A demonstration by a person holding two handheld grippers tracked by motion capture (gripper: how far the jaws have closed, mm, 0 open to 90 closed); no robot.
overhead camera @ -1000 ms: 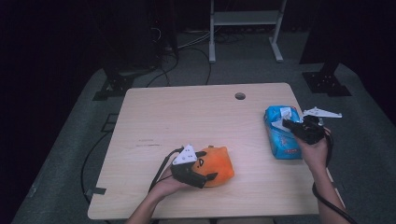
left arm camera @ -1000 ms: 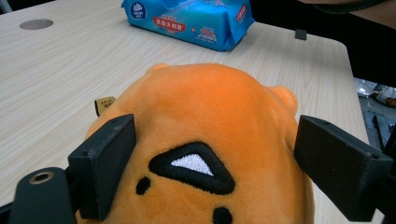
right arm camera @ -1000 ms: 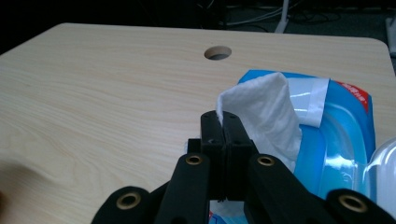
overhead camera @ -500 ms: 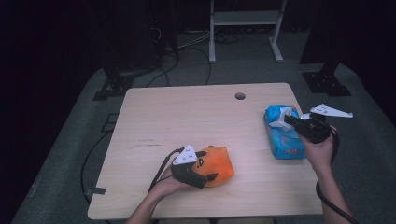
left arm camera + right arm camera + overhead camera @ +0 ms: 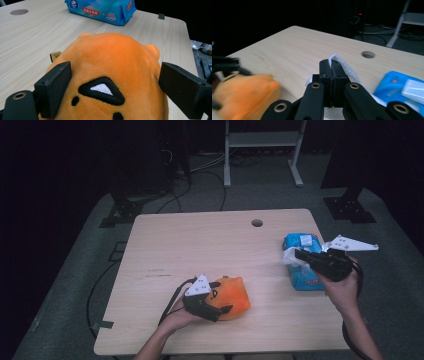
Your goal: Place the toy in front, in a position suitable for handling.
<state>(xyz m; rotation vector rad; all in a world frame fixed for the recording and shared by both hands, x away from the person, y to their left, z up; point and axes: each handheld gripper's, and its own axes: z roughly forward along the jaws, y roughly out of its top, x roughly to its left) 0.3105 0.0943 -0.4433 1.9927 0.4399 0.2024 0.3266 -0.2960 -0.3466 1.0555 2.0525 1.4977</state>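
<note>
An orange plush toy [image 5: 235, 296] lies near the table's front edge. My left gripper [image 5: 222, 301] straddles it. In the left gripper view the plush toy [image 5: 112, 60] sits between the two jaws of that gripper [image 5: 115, 75], whose pads press its sides. A blue pack of wipes [image 5: 305, 277] lies at the table's right. My right gripper [image 5: 298, 253] hangs over it, shut on a white wipe [image 5: 289, 256] that trails out of the pack. In the right gripper view the wipe [image 5: 344, 66] curls out from between the closed jaws of the right gripper [image 5: 332, 62], above the blue pack [image 5: 392, 82].
The wooden table [image 5: 200, 250] has a round cable hole [image 5: 257, 223] near its far edge. Behind it stand a white metal rack [image 5: 260, 150] and dark stands, with cables on the grey floor. The blue pack [image 5: 100, 10] lies beyond the plush toy.
My right gripper has risen and drawn back to the right, pulling the white wipe out of the blue pack. The left gripper and the plush toy have stayed put.
</note>
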